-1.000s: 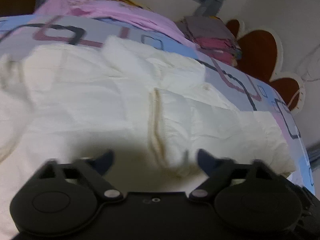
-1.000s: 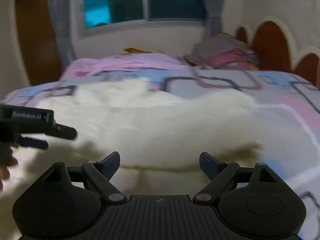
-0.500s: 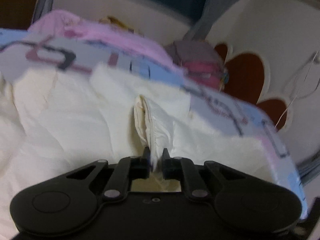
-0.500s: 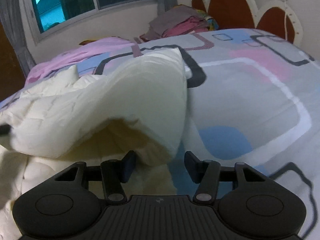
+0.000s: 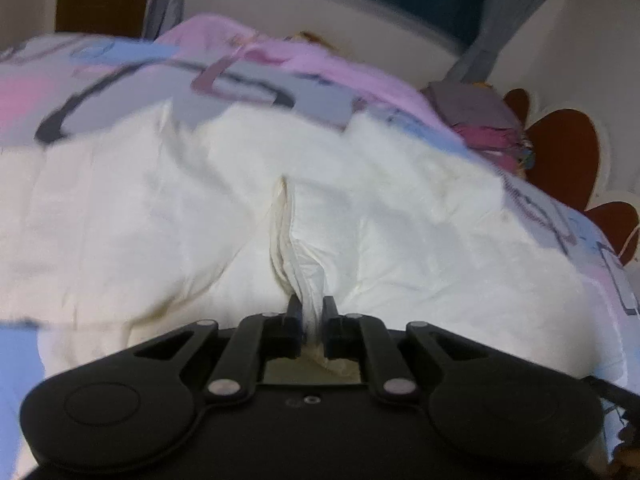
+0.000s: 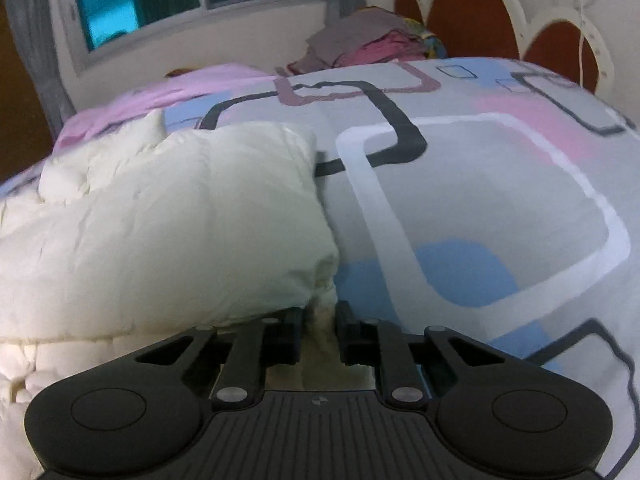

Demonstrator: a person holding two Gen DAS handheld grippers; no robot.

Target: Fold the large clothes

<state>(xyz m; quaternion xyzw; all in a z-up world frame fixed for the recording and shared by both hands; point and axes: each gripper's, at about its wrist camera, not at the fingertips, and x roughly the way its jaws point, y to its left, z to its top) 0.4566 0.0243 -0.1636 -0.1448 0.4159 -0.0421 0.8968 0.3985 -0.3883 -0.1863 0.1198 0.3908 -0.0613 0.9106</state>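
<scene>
Left tongs: pinching a ridge of the cream quilted garment, jaws pressed close on the fabric.
Right tongs: gripping a thick corner of the garment, jaws drawn nearly together with cloth between.
Garment: lying spread over the patterned bedspread, its right edge folding over in a puffy roll.
Far end of bed: a pile of clothes is sitting by the headboard.
</scene>
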